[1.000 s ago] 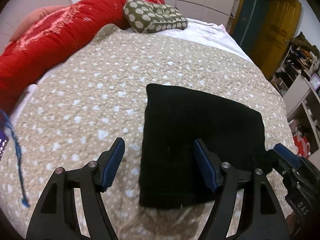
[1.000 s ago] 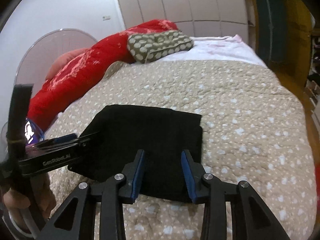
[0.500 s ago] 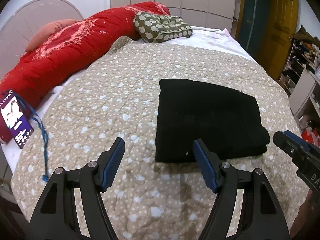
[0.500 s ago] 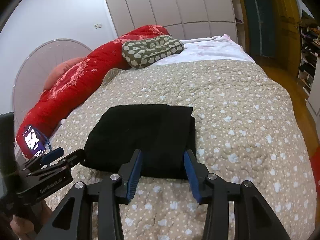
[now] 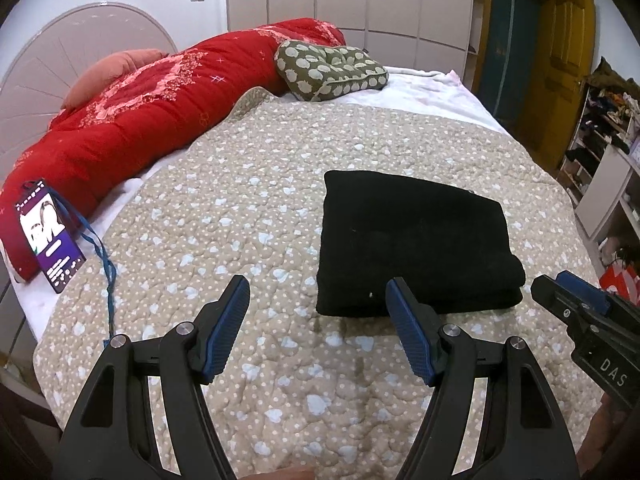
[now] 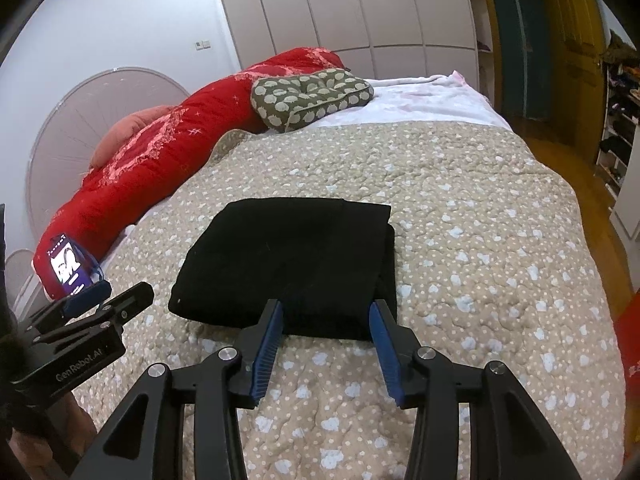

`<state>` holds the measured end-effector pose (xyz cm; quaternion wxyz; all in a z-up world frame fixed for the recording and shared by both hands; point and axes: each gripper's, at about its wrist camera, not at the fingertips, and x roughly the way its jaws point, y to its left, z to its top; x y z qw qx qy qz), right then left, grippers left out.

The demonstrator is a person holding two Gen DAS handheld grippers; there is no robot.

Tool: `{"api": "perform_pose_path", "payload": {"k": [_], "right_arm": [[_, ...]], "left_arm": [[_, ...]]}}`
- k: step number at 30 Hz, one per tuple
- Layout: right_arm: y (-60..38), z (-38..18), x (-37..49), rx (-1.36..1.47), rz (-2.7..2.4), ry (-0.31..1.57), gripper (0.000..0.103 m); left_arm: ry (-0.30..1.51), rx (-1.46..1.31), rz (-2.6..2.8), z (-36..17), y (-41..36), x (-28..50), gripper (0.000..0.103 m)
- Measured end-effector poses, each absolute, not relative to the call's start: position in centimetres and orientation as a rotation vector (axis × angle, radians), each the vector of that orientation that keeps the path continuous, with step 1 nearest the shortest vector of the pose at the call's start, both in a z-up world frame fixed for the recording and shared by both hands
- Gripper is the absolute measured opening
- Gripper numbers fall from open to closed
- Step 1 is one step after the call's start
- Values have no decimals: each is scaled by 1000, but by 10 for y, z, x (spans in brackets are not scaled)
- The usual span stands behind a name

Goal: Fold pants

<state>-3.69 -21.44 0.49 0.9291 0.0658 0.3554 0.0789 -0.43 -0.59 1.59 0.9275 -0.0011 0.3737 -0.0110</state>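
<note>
The black pants (image 5: 416, 240) lie folded into a thick rectangle on the beige dotted bedspread (image 5: 240, 216); they also show in the right wrist view (image 6: 296, 264). My left gripper (image 5: 318, 292) is open and empty, held above the bedspread just short of the pants' near left corner. My right gripper (image 6: 326, 310) is open and empty, just short of the pants' near edge. Each gripper shows at the edge of the other's view.
A red quilt (image 5: 132, 120) runs along the left side of the bed. A green spotted cushion (image 5: 328, 68) lies at the far end. A phone on a blue lanyard (image 5: 48, 236) leans against the quilt. Shelves and a yellow door (image 5: 568, 56) stand at the right.
Both grippers have pulled back and up from the folded pants, which now lie farther away. The right gripper's jaws have opened a little wider.
</note>
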Motion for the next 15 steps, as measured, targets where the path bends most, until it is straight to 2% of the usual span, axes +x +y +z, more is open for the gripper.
{"api": "perform_pose_path", "payload": {"k": [15], "right_arm": [[-210, 9, -40, 123, 179, 722, 44]], "left_arm": [[768, 6, -32, 17, -12, -7, 71]]}}
